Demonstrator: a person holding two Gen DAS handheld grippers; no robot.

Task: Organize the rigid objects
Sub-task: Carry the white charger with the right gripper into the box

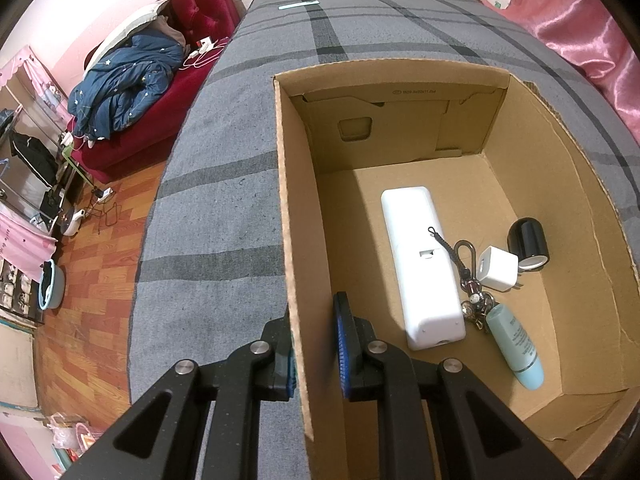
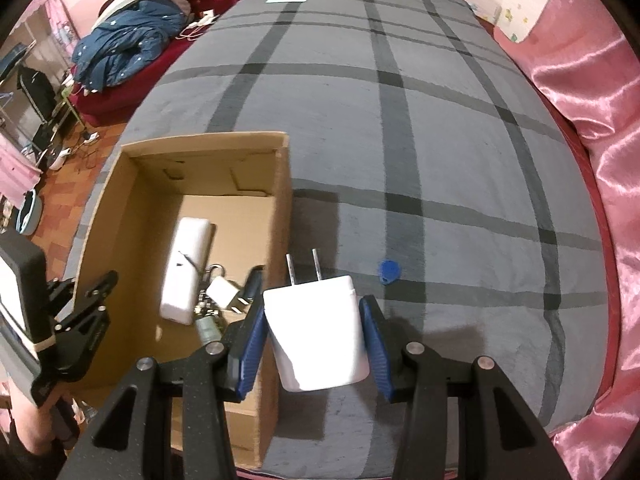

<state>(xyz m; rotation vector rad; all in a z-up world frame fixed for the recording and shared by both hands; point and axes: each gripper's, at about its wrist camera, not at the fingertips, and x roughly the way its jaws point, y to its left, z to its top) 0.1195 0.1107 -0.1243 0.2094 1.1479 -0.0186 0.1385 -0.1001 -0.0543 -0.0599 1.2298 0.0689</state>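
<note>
Right gripper (image 2: pixel 314 344) holds plug (image 2: pixel 316 332) (left view misses).

Cardboard box (image 1: pixel 400 132): matt brown corrugated board, raw fluted edge along its left wall; inside it lie a smooth white plastic remote (image 1: pixel 424 268), a glossy black cylinder (image 1: pixel 528 238) and a satin pale-blue tube (image 1: pixel 516 346). Bed cover (image 2: pixel 440 160): grey plaid cloth, soft and matt, with a shiny pink satin fabric (image 2: pixel 592 100) at the right edge. Right gripper (image 2: pixel 316 344): speckled matt black arms, bright metal rivets, ribbed blue pads — between them a smooth white plastic charger (image 2: pixel 316 336) with bare metal prongs.
</note>
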